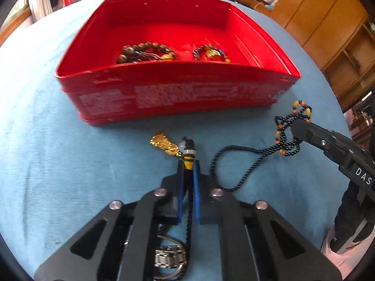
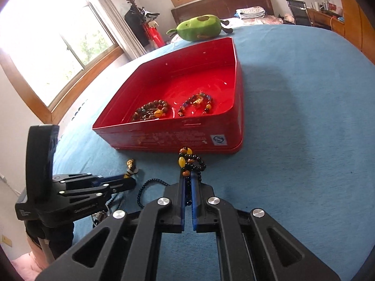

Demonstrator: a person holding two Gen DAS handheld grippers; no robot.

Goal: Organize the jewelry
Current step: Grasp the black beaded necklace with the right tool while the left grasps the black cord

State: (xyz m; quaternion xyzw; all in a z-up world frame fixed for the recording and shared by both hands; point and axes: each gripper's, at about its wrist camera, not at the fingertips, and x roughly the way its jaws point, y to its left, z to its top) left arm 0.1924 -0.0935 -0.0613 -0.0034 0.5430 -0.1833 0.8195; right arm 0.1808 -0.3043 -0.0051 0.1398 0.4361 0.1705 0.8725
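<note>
A black beaded necklace (image 1: 284, 140) with a gold pendant (image 1: 164, 144) lies stretched over the blue cloth in front of a red tin box (image 1: 178, 98). My left gripper (image 1: 188, 164) is shut on the yellow-wrapped cord just behind the pendant. My right gripper (image 2: 187, 173) is shut on the bunch of black and amber beads (image 2: 191, 161) at the other end. It enters the left wrist view from the right (image 1: 296, 125). In the box (image 2: 168, 138) lie a brown wooden bracelet (image 2: 151, 110) and a coloured bead bracelet (image 2: 195, 104).
A metal watch band (image 1: 170, 256) lies on the cloth under my left gripper. A green plush toy (image 2: 199, 28) sits beyond the box. Blue cloth (image 2: 293, 117) spreads wide to the right of the box. Wooden cupboards (image 1: 328, 23) stand at the far right.
</note>
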